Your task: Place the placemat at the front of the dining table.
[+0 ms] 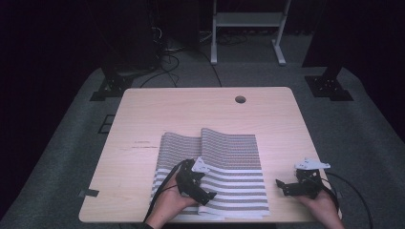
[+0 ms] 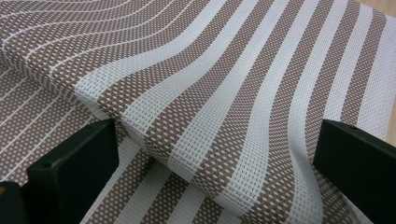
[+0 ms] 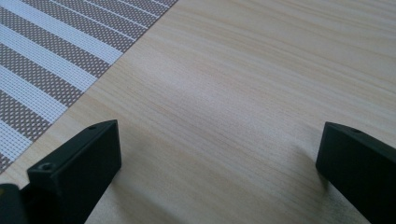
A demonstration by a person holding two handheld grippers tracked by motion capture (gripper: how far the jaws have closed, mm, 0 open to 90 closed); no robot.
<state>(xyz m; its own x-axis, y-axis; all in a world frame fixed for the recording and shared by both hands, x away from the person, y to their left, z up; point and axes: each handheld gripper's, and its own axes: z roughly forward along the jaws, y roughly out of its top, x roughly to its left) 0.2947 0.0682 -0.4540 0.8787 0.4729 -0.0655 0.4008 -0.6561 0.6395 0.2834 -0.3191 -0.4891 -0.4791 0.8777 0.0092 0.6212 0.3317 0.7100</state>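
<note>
A: Start with the left gripper (image 1: 203,188). How do its jaws stand?

B: Wide apart. In the left gripper view the two black jaws sit at the bottom corners with nothing clamped between them. They hang just over the striped woven placemat (image 2: 224,107), whose folded layer rises in a hump between them.

A: And in the high view?

B: The person's left hand (image 1: 173,200) holds that gripper over the near left part of the mat, with its cable trailing back toward the table's near edge.

A: The right gripper (image 1: 286,187)?

B: Also spread open, holding nothing. In the right gripper view the jaws frame bare pale wood, and the mat's edge (image 3: 56,60) runs across the upper left corner, clear of both jaws. The right hand (image 1: 321,202) keeps it near the table's near right corner, well apart from the mat, jaws pointing left toward it.

A: Where does the mat lie?

B: On the wooden table (image 1: 191,114), in its near half and roughly centred. It is brown and white, with broad stripes near the person and fine ones farther off. One part is folded over another, leaving a raised ridge down the middle.

A: Anything else on the table?

B: A round cable hole (image 1: 240,99) near the far edge. Beyond it, grey carpet (image 1: 377,143), a white frame stand (image 1: 248,21) and loose cables (image 1: 167,57) on the floor.
</note>
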